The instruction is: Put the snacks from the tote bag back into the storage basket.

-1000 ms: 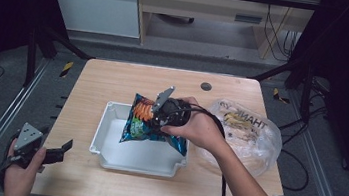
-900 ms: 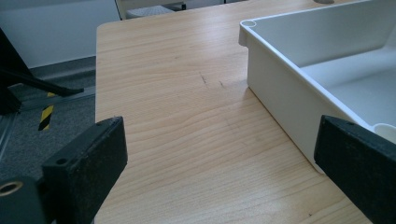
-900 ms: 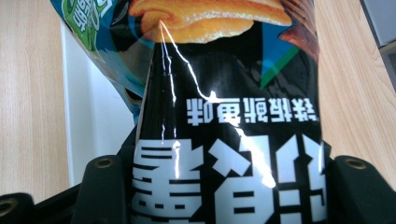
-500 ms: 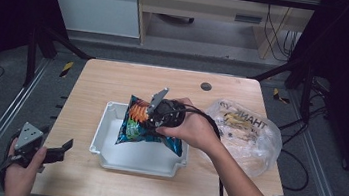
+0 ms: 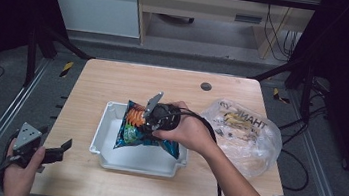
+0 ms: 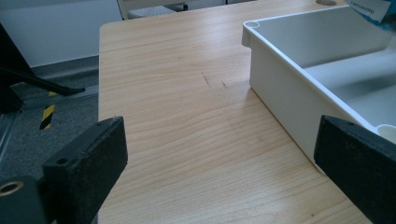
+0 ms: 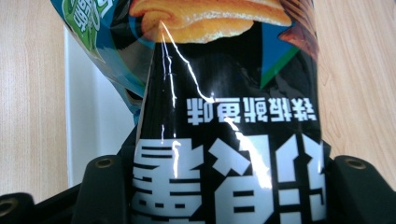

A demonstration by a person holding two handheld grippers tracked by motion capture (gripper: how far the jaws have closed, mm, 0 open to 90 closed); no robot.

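Observation:
A black and blue chip bag hangs tilted over the white tray, and my right gripper is shut on its edge. In the right gripper view the glossy bag sits pinched between both jaws of the right gripper, with the tray and wooden table below. My left gripper is held at the table's near left corner, open with nothing in it. In its own view the left gripper has its jaws wide apart, pointing at the tray's outer wall.
A clear plastic shopping bag with items inside lies right of the tray. A small dark round hole sits near the table's far edge. Metal frame rails run along both sides of the table.
My right gripper has shifted slightly toward the near side with the chip bag, staying over the tray. The left gripper has not moved.

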